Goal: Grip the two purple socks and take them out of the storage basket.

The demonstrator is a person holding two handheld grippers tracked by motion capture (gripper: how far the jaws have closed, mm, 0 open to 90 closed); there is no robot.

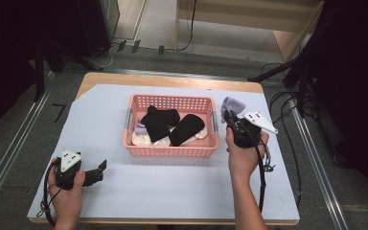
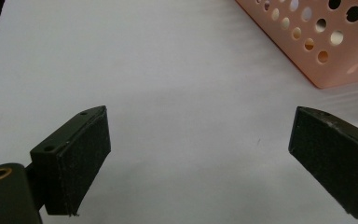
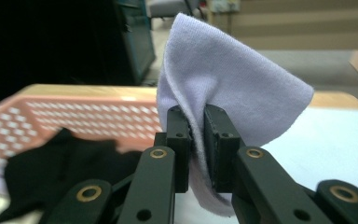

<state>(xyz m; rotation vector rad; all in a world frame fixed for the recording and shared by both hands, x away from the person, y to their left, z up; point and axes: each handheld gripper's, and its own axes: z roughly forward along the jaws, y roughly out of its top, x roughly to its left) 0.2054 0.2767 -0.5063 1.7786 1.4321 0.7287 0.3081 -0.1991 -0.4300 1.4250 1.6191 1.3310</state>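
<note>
— How far along?
— One lilac sock (image 3: 223, 88) is out, pinched tight in the right gripper (image 3: 196, 140) beside the basket (image 1: 171, 151).
— And the rest?
— Black socks (image 1: 160, 122) remain inside; left gripper (image 2: 200, 158) gapes wide, holding nothing, over the desk (image 1: 172, 187).

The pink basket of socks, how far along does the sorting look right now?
Nothing looks set out on the white table cover yet. In hand: the right gripper has its jaws shut on a pale lavender fabric piece, likely a sock, held just right of the pink perforated plastic basket. Left: black socks and light ones still lie in the basket. The left gripper waits open.
</note>
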